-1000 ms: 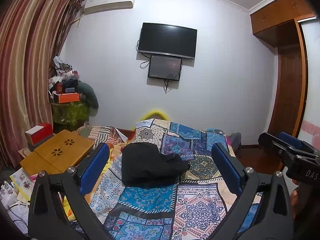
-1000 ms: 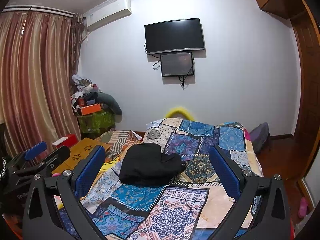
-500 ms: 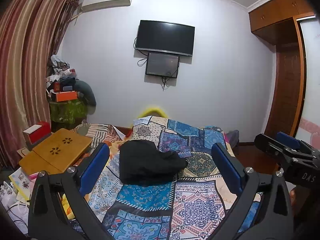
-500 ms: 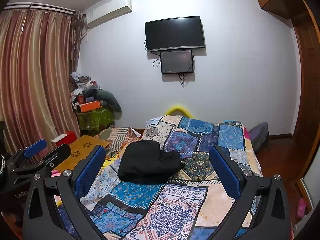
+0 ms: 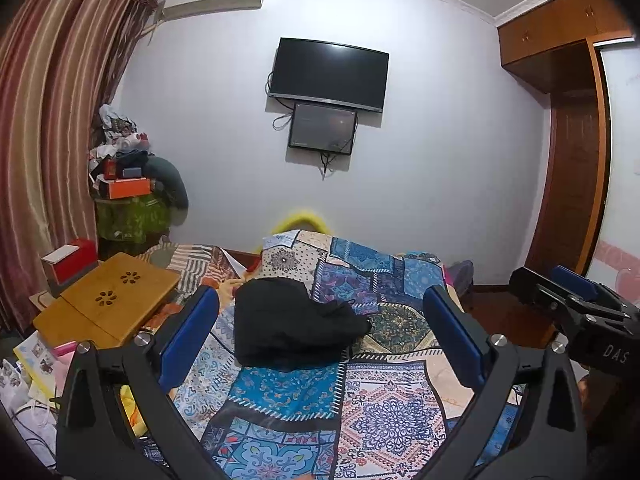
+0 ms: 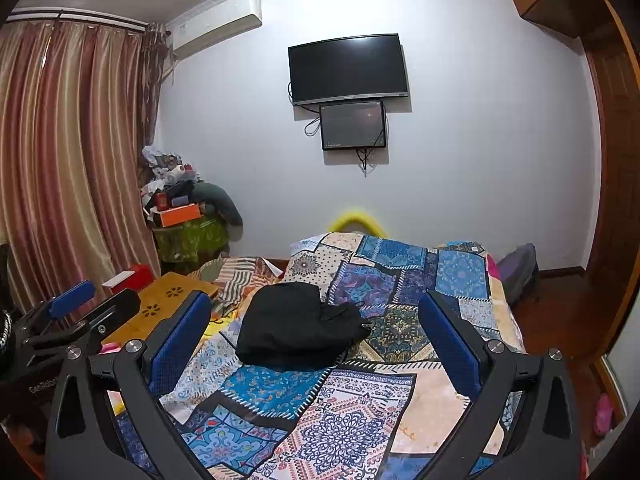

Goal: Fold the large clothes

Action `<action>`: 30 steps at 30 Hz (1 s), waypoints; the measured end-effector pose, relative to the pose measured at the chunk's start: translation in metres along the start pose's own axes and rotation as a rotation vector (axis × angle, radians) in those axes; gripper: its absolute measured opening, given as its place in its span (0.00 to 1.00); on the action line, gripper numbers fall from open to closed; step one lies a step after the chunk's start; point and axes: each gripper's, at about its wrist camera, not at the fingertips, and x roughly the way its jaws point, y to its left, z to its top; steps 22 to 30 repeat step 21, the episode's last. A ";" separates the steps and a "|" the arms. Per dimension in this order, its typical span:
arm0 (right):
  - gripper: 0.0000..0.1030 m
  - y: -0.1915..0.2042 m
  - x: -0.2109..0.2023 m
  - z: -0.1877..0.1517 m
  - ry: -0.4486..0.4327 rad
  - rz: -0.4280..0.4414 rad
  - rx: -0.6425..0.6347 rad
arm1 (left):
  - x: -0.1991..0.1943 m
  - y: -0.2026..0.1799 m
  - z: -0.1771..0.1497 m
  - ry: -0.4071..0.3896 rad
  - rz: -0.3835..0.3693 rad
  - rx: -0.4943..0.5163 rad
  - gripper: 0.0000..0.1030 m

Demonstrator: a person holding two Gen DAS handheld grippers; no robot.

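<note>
A black garment point(image 5: 294, 322) lies folded in a compact bundle on the patchwork bedspread point(image 5: 312, 400), near the middle of the bed; it also shows in the right wrist view point(image 6: 298, 326). My left gripper point(image 5: 320, 328) is open and empty, held above the near part of the bed, well short of the garment. My right gripper point(image 6: 314, 330) is open and empty too, at a similar height and distance. Each gripper shows at the edge of the other's view: the right gripper point(image 5: 568, 300) and the left gripper point(image 6: 76, 312).
A low wooden lap table point(image 5: 108, 304) stands left of the bed with a red box point(image 5: 70, 260) behind it. A cluttered stand point(image 5: 128, 200) and striped curtains point(image 5: 44, 120) fill the left. A TV point(image 5: 330, 74) hangs on the far wall. A wooden wardrobe point(image 5: 576, 152) is at right.
Both grippers have risen and tilted slightly, so the bed and garment sit lower in view. The garment has not moved. Both stay open.
</note>
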 end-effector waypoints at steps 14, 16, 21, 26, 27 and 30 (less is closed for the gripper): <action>1.00 0.001 0.000 -0.002 0.003 -0.010 0.003 | 0.002 -0.001 -0.003 0.009 0.001 -0.009 0.99; 1.00 0.001 0.001 -0.002 0.006 -0.010 0.006 | 0.001 -0.003 -0.004 0.005 0.002 -0.002 0.99; 1.00 0.001 0.001 -0.001 0.008 -0.010 0.011 | 0.002 -0.005 -0.004 0.003 0.013 0.005 0.99; 1.00 0.001 0.001 -0.001 0.008 -0.010 0.011 | 0.002 -0.005 -0.004 0.003 0.013 0.005 0.99; 1.00 0.001 0.001 -0.001 0.008 -0.010 0.011 | 0.002 -0.005 -0.004 0.003 0.013 0.005 0.99; 1.00 0.001 0.001 -0.001 0.008 -0.010 0.011 | 0.002 -0.005 -0.004 0.003 0.013 0.005 0.99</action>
